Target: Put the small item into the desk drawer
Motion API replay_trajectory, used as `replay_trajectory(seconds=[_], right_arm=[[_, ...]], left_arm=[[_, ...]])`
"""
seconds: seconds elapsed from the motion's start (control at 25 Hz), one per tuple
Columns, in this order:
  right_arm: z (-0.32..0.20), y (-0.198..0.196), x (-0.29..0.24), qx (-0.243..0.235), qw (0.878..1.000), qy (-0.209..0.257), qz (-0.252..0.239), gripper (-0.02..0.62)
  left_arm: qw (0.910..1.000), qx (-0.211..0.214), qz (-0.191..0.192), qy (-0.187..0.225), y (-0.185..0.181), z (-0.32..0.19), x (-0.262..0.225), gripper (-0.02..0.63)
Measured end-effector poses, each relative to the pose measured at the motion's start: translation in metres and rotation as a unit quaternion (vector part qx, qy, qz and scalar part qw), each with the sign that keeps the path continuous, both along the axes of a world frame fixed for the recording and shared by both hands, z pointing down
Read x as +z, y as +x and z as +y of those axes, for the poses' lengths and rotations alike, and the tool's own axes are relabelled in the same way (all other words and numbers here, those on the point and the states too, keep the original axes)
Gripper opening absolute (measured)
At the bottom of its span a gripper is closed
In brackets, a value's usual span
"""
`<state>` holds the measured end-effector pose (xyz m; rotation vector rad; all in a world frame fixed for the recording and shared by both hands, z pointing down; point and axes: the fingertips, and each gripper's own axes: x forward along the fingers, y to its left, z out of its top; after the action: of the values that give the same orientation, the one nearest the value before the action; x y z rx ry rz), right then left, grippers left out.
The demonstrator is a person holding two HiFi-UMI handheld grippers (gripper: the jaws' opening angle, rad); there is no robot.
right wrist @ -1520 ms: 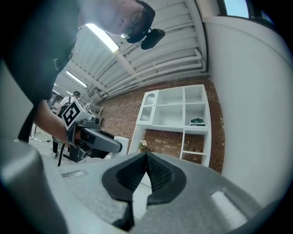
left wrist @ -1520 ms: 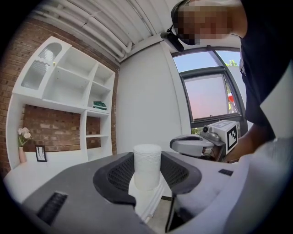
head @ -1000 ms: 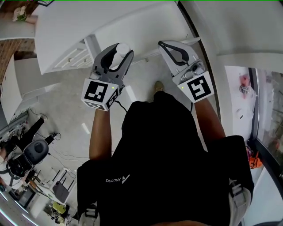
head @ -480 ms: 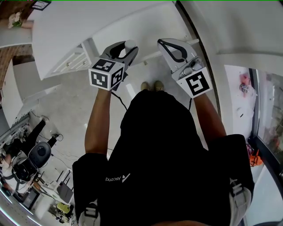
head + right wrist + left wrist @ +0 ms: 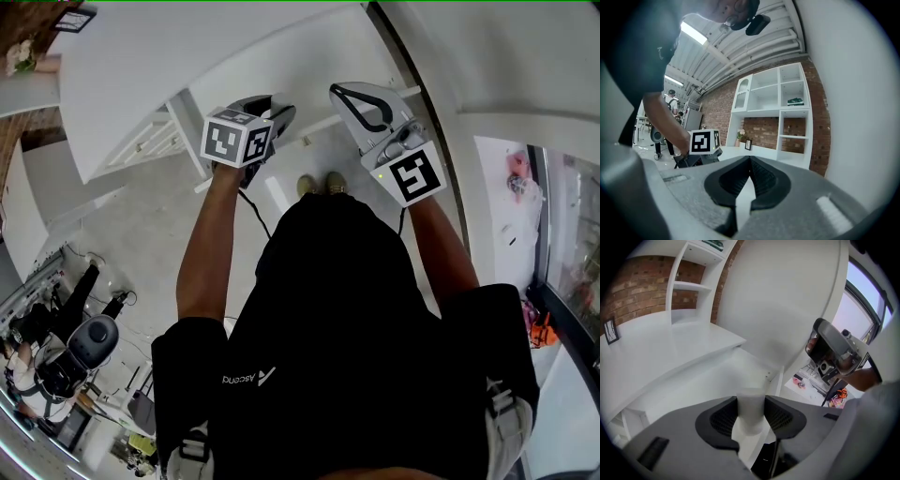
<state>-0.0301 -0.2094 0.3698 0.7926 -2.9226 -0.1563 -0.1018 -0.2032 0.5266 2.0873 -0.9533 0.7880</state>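
Note:
A small white cylindrical item (image 5: 751, 414) sits pinched between the dark pads of my left gripper (image 5: 751, 401), which is shut on it. In the head view my left gripper (image 5: 279, 109) hangs in front of the white desk (image 5: 131, 56), near its drawer unit (image 5: 145, 139); the item is hidden there behind the jaws. My right gripper (image 5: 341, 93) is level with it to the right, its jaws pressed together with nothing between them. The right gripper view shows its tips (image 5: 750, 162) touching and the left gripper's marker cube (image 5: 704, 142) beyond them.
White shelving (image 5: 780, 112) stands against a brick wall beyond the desk. The person's shoes (image 5: 320, 184) are on the pale floor below. An office chair (image 5: 86, 339) and cables lie at the lower left; small clutter (image 5: 517, 192) lies on a white surface by the window at right.
My left gripper has moved up and forward toward the desk edge and turned, its marker cube now facing upward. The right gripper has barely shifted.

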Motion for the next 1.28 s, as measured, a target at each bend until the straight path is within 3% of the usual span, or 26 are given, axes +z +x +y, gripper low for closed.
replay_trajectory(seconds=[0.44,0.72,0.84,1.28], right_arm=[[-0.018,0.006,0.012,0.017,1.0,-0.01,0.009,0.0],[-0.024,0.008,0.021,0.032,0.999,-0.018,0.018,0.0],[-0.026,0.011,0.024,0.035,0.999,-0.018,0.021,0.0],[-0.029,0.013,0.034,0.048,0.998,-0.03,0.032,0.0]], left_arm=[[0.9906,0.033,-0.012,-0.133,0.0,-0.005,0.069,0.173],[0.9772,0.001,0.032,-0.21,-0.004,-0.005,0.1,0.173],[0.9719,-0.008,0.043,-0.231,-0.001,-0.006,0.109,0.175],[0.9586,0.004,0.025,-0.284,-0.001,0.003,0.14,0.175]])
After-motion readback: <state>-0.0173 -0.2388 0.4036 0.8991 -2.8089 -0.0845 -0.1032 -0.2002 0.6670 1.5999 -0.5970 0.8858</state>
